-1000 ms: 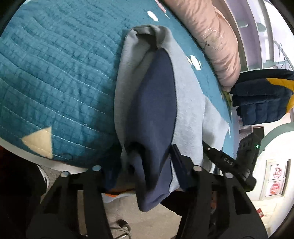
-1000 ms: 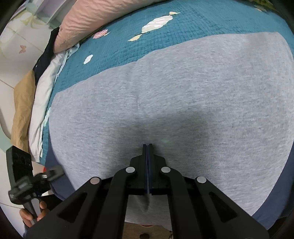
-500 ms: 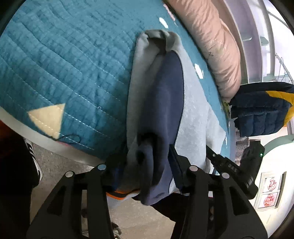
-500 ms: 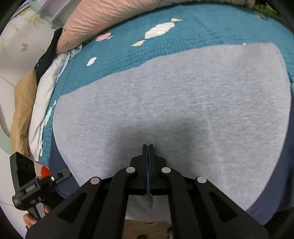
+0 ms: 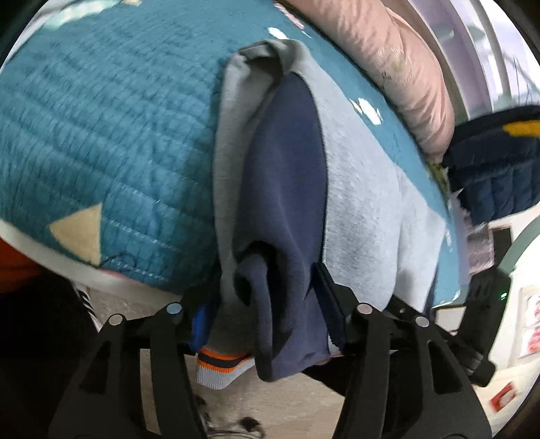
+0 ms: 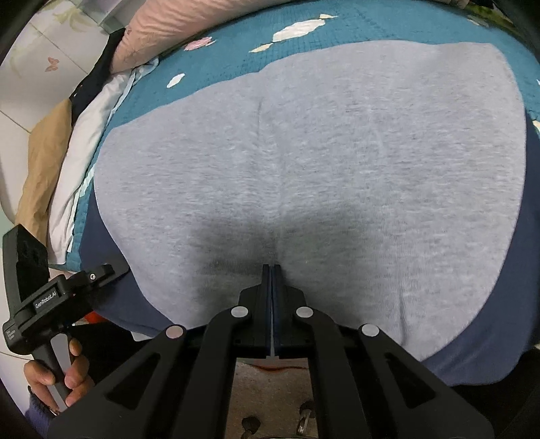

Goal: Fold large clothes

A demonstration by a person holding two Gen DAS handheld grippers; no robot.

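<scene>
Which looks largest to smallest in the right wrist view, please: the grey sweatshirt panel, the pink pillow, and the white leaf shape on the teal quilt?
1. Grey sweatshirt panel, by far the largest, though closest to the camera.
2. Pink pillow, partly cut off at the frame edge.
3. White leaf shape, smallest.

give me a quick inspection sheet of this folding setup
surface: bed under a teal quilt.
job's things: grey and navy sweatshirt spread flat; its sleeve hangs over the bed edge.
clutter: pink duvet, navy padded jacket.
grippers: left tool has just been opening, sleeve between its jaws; right tool shut, pinching the sweatshirt's near edge.
cables: dark cord on the floor.
surroundings: tiled wall.
</scene>
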